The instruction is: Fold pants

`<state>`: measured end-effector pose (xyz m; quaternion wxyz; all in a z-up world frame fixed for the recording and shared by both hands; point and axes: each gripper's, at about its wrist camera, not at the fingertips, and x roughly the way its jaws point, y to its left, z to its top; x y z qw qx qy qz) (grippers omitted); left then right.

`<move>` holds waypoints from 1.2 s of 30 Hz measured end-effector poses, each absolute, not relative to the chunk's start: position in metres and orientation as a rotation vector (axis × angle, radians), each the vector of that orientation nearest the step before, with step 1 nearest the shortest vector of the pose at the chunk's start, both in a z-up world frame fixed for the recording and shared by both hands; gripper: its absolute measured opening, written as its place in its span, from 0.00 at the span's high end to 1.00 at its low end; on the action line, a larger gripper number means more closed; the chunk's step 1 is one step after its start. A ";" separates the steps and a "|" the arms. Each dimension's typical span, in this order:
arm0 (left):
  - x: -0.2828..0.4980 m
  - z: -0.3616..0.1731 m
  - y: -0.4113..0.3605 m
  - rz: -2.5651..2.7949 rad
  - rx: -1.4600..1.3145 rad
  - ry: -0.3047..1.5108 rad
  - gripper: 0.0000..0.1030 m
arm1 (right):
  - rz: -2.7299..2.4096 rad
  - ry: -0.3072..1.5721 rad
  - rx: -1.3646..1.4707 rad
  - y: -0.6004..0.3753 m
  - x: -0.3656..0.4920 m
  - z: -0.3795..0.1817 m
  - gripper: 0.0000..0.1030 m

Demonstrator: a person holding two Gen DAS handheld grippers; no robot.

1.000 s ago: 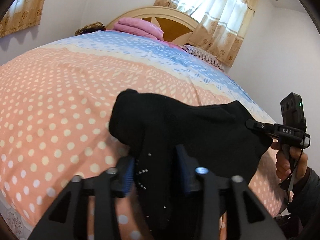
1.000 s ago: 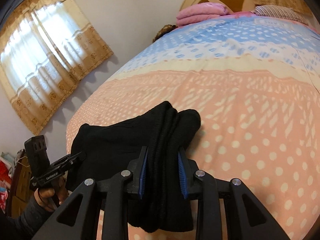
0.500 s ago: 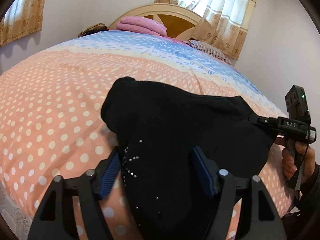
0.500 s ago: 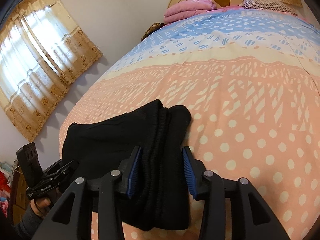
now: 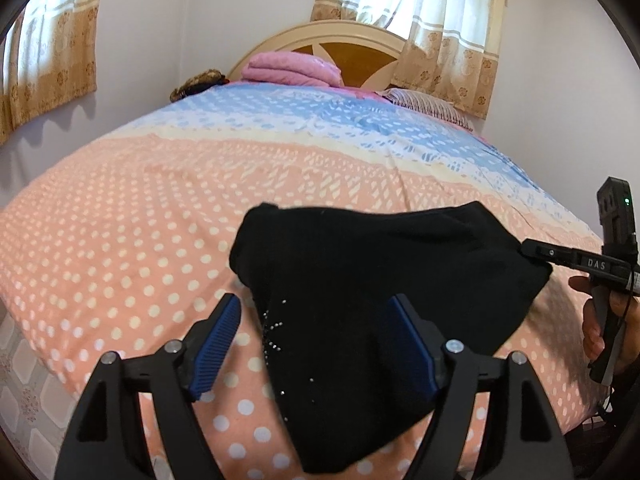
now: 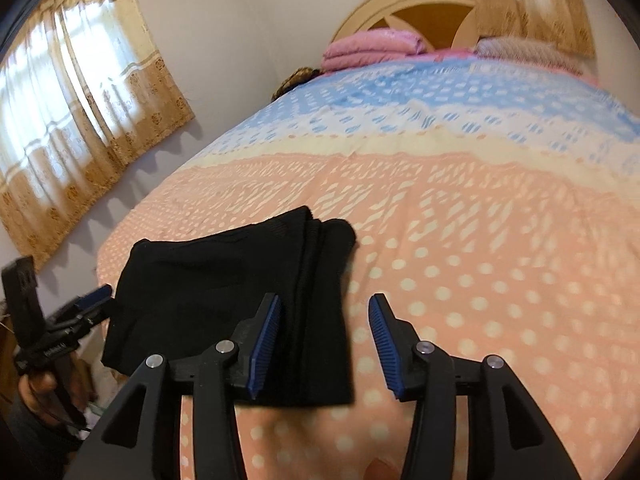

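Note:
The black pants (image 5: 372, 280) lie folded into a compact bundle near the foot of the bed, with small studs on the near side. They also show in the right wrist view (image 6: 224, 300), folded edges stacked at the right. My left gripper (image 5: 316, 340) is open, its blue pads apart either side of the bundle's near end. My right gripper (image 6: 324, 344) is open, the bundle's right edge lying between its pads. The right gripper also shows at the right of the left wrist view (image 5: 532, 250), touching the bundle's corner.
The bed (image 5: 140, 208) has a peach polka-dot and blue cover. Folded pink blankets (image 5: 292, 70) and a striped pillow (image 5: 424, 106) lie by the headboard. Curtained windows are behind. The bed's foot edge and tiled floor (image 5: 24, 380) are at lower left.
Both grippers were shut on the pants and have opened, letting go. The bundle now rests on the bed, and both grippers have drawn back a little.

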<state>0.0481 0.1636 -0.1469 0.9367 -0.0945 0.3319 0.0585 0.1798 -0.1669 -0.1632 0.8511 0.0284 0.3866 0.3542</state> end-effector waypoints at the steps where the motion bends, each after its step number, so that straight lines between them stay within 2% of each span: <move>1: 0.046 -0.143 0.161 0.123 -0.185 0.676 0.24 | 0.732 0.803 0.056 -0.172 0.175 -0.160 0.49; 13: 0.019 -0.111 0.140 0.102 -0.121 0.625 0.18 | 0.677 0.711 0.116 -0.222 0.121 -0.119 0.46; 16: 0.007 -0.101 0.137 0.106 -0.120 0.591 0.06 | 0.680 0.655 0.096 -0.222 0.101 -0.100 0.43; 17: 0.002 -0.096 0.136 0.110 -0.119 0.571 0.06 | 0.679 0.639 0.086 -0.223 0.094 -0.095 0.39; 28: -0.020 -0.066 0.119 0.097 -0.119 0.456 0.03 | 0.628 0.447 -0.064 -0.228 0.005 -0.050 0.33; 36: -0.022 -0.064 0.111 0.092 -0.119 0.446 0.03 | 0.618 0.434 -0.061 -0.234 -0.010 -0.049 0.33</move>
